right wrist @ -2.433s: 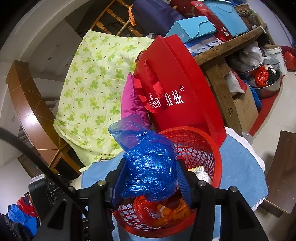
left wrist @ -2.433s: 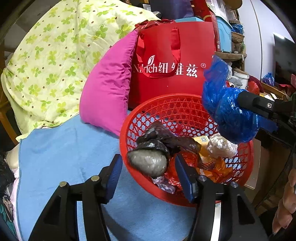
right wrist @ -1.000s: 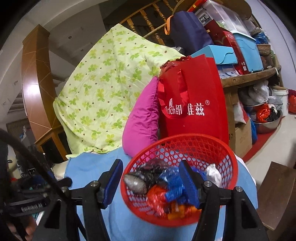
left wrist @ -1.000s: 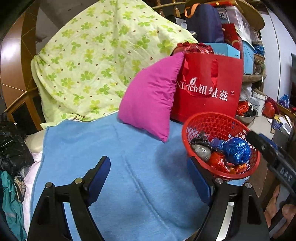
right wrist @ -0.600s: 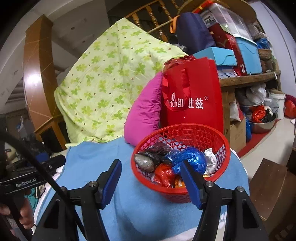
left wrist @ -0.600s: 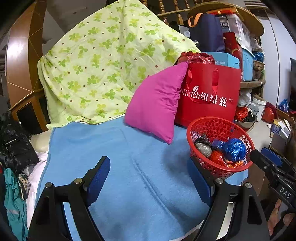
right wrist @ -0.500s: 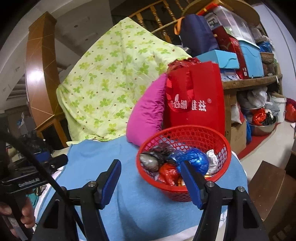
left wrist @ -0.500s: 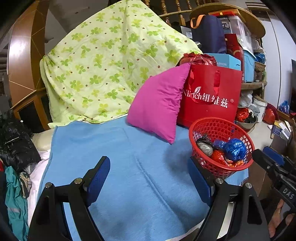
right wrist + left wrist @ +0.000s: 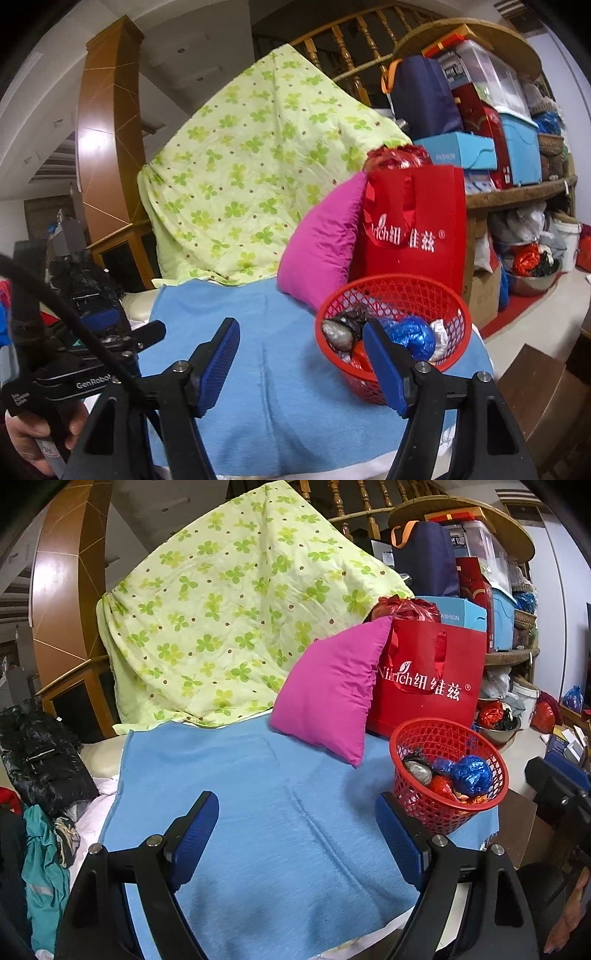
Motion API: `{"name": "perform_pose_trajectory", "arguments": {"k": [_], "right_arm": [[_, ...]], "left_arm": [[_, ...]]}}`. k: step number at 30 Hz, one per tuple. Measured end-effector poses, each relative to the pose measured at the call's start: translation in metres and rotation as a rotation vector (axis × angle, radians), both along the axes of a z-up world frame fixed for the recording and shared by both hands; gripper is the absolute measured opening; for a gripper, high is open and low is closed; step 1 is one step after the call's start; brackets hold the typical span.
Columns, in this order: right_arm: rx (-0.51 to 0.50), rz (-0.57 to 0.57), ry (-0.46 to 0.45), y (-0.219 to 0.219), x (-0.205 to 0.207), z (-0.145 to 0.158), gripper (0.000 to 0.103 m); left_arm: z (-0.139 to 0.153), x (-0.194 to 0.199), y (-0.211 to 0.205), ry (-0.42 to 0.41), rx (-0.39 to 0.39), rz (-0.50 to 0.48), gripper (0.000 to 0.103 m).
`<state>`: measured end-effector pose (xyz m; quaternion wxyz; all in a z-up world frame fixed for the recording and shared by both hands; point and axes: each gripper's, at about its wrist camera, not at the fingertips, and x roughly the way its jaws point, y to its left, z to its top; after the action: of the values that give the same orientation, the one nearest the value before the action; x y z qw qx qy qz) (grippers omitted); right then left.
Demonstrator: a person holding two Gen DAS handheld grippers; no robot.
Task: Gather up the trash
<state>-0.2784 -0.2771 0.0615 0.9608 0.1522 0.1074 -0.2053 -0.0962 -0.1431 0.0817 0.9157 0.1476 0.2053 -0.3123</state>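
A red mesh basket (image 9: 417, 805) (image 9: 458, 354) stands at the right end of a blue blanket (image 9: 240, 782) (image 9: 280, 406). It holds a crumpled blue plastic bag (image 9: 472, 775) (image 9: 413, 336), a grey-black wad (image 9: 417, 770) (image 9: 338, 330) and red and orange wrappers (image 9: 441, 784). My left gripper (image 9: 297, 834) is open and empty, pulled back over the blanket. My right gripper (image 9: 301, 354) is open and empty, just short of the basket. The right gripper's body shows at the right edge of the left wrist view (image 9: 557, 797).
A pink pillow (image 9: 332, 690) and a red paper bag (image 9: 428, 679) lean behind the basket. A green clover quilt (image 9: 229, 627) drapes over the back. Black and teal clothes (image 9: 40, 760) lie at the left. Cluttered shelves (image 9: 517, 184) and a brown stool (image 9: 535, 398) are at the right.
The right gripper let the blue bag go into the basket and opened. Both grippers have since drawn back from the basket, so more of the blanket shows.
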Motion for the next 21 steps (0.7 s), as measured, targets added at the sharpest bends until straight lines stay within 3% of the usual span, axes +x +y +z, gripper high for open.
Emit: {"name": "perform_pose_trajectory", "arguments": {"k": [21], "right_arm": [[-0.083, 0.024, -0.007, 0.044, -0.021, 0.027, 0.078]], "left_arm": [[0.023, -0.029, 0.032, -0.065, 0.000, 0.033, 0.087]]}}
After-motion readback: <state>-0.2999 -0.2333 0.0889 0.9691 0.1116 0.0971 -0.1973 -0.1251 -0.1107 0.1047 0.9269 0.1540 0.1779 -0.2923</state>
